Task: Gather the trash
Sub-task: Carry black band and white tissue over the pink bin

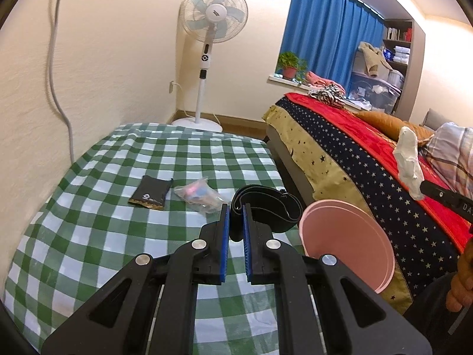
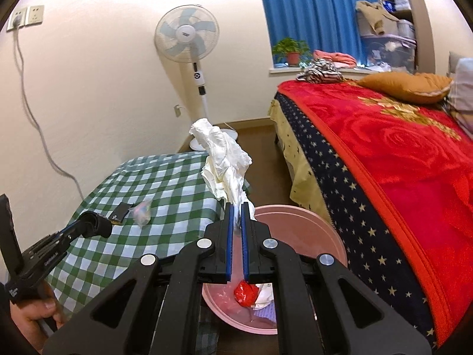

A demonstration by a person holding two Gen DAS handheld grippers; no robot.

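Observation:
My right gripper (image 2: 236, 205) is shut on a crumpled white tissue (image 2: 224, 162) that sticks up from its blue pads, above the near rim of a pink bin (image 2: 298, 222). The bin holds a red wrapper (image 2: 245, 293) and some paper scraps. In the left wrist view the tissue (image 1: 409, 159) hangs at the right, beyond the pink bin (image 1: 346, 245). My left gripper (image 1: 235, 207) is shut on a black strap loop (image 1: 266, 207) over the checked table (image 1: 118, 236). A black pouch (image 1: 150, 193) and a clear plastic bag (image 1: 198, 195) lie on the cloth.
A bed with a red blanket (image 2: 399, 162) runs along the right, close to the bin. A standing fan (image 1: 211, 29) is by the far wall, behind the table. A grey cable (image 1: 56, 59) hangs down the left wall. A hand (image 2: 35, 313) holds the left tool.

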